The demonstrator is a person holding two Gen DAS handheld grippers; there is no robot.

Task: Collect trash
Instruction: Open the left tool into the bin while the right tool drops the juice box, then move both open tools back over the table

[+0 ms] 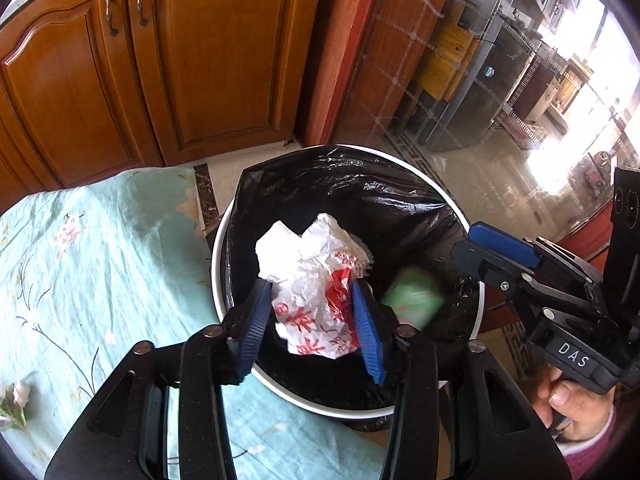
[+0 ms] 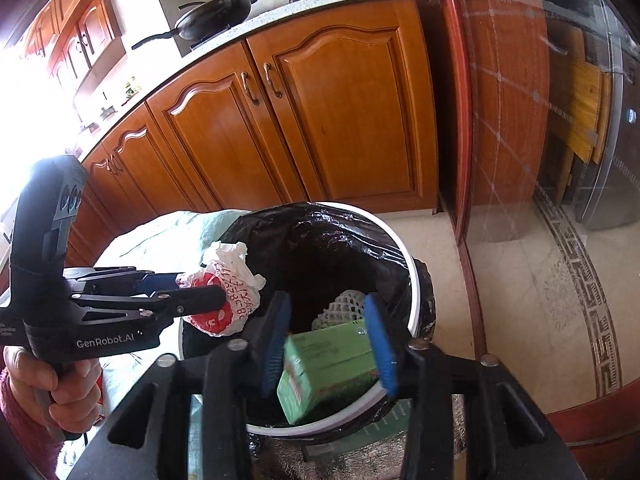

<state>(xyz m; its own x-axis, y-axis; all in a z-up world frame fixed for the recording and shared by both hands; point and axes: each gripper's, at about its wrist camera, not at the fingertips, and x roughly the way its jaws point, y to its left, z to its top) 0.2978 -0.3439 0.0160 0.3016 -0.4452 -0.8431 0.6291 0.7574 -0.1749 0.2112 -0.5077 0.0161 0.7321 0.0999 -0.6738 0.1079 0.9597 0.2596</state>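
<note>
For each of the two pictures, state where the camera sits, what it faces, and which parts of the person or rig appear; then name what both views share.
Left wrist: sits on the left gripper, looking down into the bin; its fingers clamp the crumpled wrapper; the right gripper and right hand enter from the right.
Right wrist: sits on the right gripper, above the bin; a green carton between open fingers; the left hand shows.
Shared: bin, black liner, wrapper, carton, wooden cabinets.

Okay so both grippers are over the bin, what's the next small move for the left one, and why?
Probably open the left gripper and let go. Its pads pinch the crumpled red-and-white wrapper directly above the black-lined trash bin, so it should fall inside. The green carton sits loose between the right gripper pads, seemingly already dropping.
</note>
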